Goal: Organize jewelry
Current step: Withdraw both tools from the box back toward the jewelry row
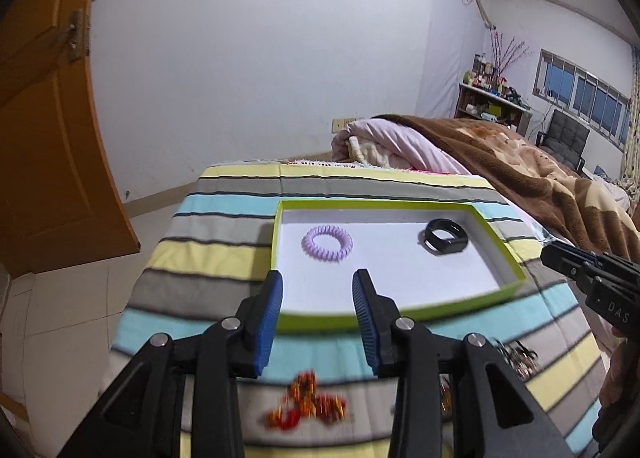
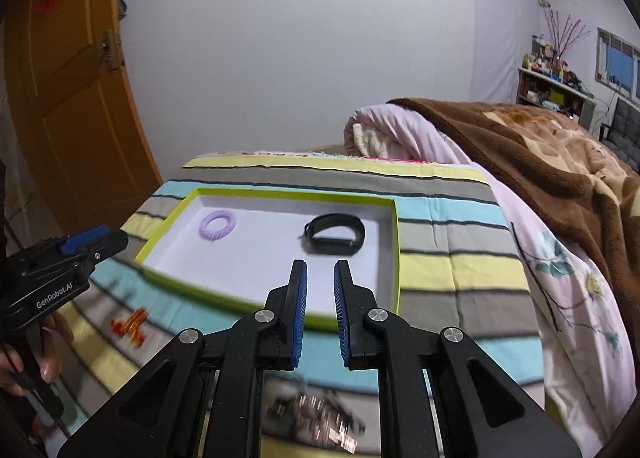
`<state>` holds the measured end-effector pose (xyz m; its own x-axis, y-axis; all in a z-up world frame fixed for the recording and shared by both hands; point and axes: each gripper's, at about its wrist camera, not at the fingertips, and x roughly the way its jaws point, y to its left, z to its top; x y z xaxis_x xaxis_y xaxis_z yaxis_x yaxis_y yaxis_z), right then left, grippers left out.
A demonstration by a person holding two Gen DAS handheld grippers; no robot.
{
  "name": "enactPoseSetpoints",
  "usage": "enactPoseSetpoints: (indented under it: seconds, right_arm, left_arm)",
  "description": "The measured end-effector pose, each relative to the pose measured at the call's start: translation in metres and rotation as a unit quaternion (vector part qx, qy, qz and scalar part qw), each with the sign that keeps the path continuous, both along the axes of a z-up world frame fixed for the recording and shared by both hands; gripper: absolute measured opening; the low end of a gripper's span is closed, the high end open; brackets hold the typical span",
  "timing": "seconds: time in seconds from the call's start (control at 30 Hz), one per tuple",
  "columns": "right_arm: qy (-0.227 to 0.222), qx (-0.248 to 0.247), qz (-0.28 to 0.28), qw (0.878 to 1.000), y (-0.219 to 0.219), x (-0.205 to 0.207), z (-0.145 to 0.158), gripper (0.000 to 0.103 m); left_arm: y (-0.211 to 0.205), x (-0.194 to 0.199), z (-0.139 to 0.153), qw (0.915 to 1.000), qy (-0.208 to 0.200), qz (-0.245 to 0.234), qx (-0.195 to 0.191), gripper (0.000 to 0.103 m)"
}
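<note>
Lime-edged tray [image 1: 404, 314] on striped bedding holding lilac coil band [image 1: 327, 242] and black wristband [image 1: 443, 240], left gripper [image 1: 318, 290] spread wide and empty, right gripper [image 2: 320, 282] parted, empty, right view alone showing a hand [image 2: 48, 354], red beads [image 1: 308, 410] blurred nearest.

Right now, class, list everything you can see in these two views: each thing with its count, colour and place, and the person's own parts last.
tray: one, lime-green rim, white floor, on the striped cover
hair tie: one, lilac spiral, left part of the tray
wristband: one, black, right part of the tray
beaded piece: one, red-orange, blurred, on the cover in front of the tray
metallic piece: one, silvery-dark, blurred, on the cover near the right gripper
striped cover: one, yellow, grey and blue bands
blanket: one, brown, right
door: one, orange, left
left gripper: black, blue pads, jaws wide, nothing between
right gripper: black, blue pads, jaws slightly apart, nothing between
hand: one, holding the left gripper
</note>
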<state>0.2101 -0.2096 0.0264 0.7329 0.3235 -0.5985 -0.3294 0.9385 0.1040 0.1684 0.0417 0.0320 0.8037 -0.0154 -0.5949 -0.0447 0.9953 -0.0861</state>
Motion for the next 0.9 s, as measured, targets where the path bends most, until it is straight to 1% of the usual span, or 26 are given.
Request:
enactPoseSetpoints:
  seconds: [0.1,0.23,0.43,0.57,0.7,0.83,0.9]
  right_arm:
    - [-0.004,0.004,0.004,1.0,-0.004,-0.026,0.0,0.014]
    - [-0.012,0.012,0.015,1.0,-0.007,-0.064,-0.002,0.014]
    - [-0.013,0.032,0.023,0.999,-0.015,-0.102,-0.008,0.014]
    - [-0.015,0.036,0.021,0.999,-0.021,-0.117,-0.011,0.014]
    - [-0.022,0.021,0.023,0.999,-0.021,-0.13,-0.014,0.014]
    - [-0.011,0.024,0.033,0.999,-0.023,-0.138,-0.022,0.014]
    - [-0.006,0.022,0.029,0.999,-0.025,-0.141,-0.026,0.014]
  left_arm:
    - [0.0,-0.023,0.002,0.9999,-0.007,0.007,-0.008,0.038]
    - [-0.001,-0.051,0.0,0.9998,-0.012,0.016,-0.01,0.038]
    - [-0.004,-0.082,-0.002,0.9995,-0.021,0.015,-0.015,0.038]
    - [-0.002,-0.101,-0.003,0.9992,-0.028,0.026,-0.011,0.038]
    - [0.0,-0.114,-0.008,0.9991,-0.018,0.036,-0.01,0.038]
    - [0.0,-0.126,-0.014,0.9991,-0.015,0.04,-0.005,0.038]
    - [-0.001,-0.13,-0.016,0.9991,-0.014,0.039,-0.002,0.038]
